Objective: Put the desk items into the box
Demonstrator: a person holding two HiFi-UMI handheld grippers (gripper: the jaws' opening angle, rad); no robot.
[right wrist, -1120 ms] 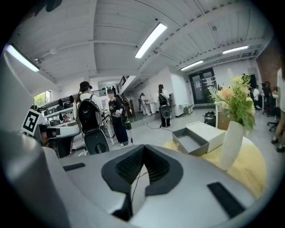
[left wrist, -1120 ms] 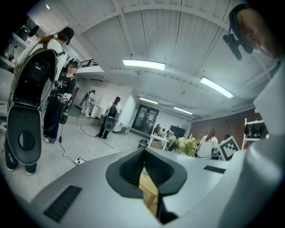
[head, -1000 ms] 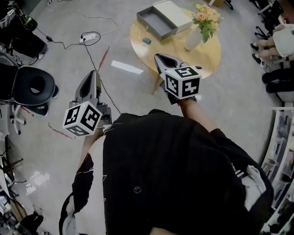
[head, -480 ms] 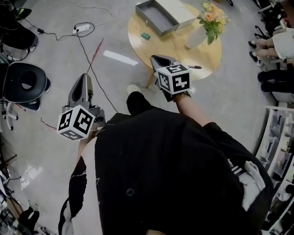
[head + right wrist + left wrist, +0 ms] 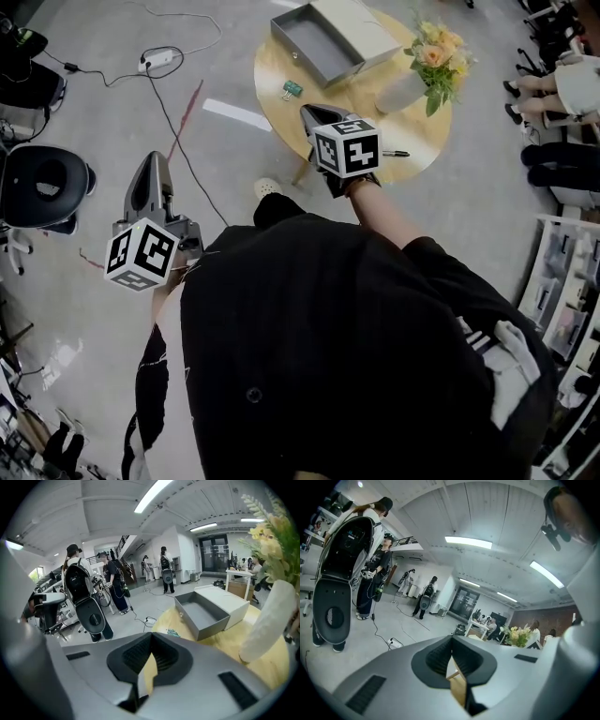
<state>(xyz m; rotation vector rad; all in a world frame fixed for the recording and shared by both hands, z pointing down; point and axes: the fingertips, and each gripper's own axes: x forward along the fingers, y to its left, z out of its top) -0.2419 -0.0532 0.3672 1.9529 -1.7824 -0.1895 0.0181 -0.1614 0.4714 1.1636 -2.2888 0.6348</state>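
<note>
A grey open box (image 5: 322, 43) lies on the round wooden table (image 5: 422, 131) with its pale lid (image 5: 364, 21) beside it. A small green clip (image 5: 292, 89) rests near the table's left edge and a black pen (image 5: 395, 153) at the near edge. My right gripper (image 5: 310, 113) hovers over the table's near edge, shut and empty; in the right gripper view (image 5: 151, 656) the box (image 5: 206, 614) and the clip (image 5: 173, 633) lie ahead of it. My left gripper (image 5: 150, 165) hangs over the floor, left of the table, shut on nothing (image 5: 451, 656).
A white vase (image 5: 402, 92) of yellow flowers (image 5: 437, 52) stands on the table's right side. On the floor are a power strip (image 5: 155, 62) with cables and red tape marks. An office chair (image 5: 42, 183) stands at far left. People sit at far right.
I have stepped closer to the table. The right gripper has moved forward over the table's near edge, uncovering the pen; the left gripper has drifted left and lower in the view.
</note>
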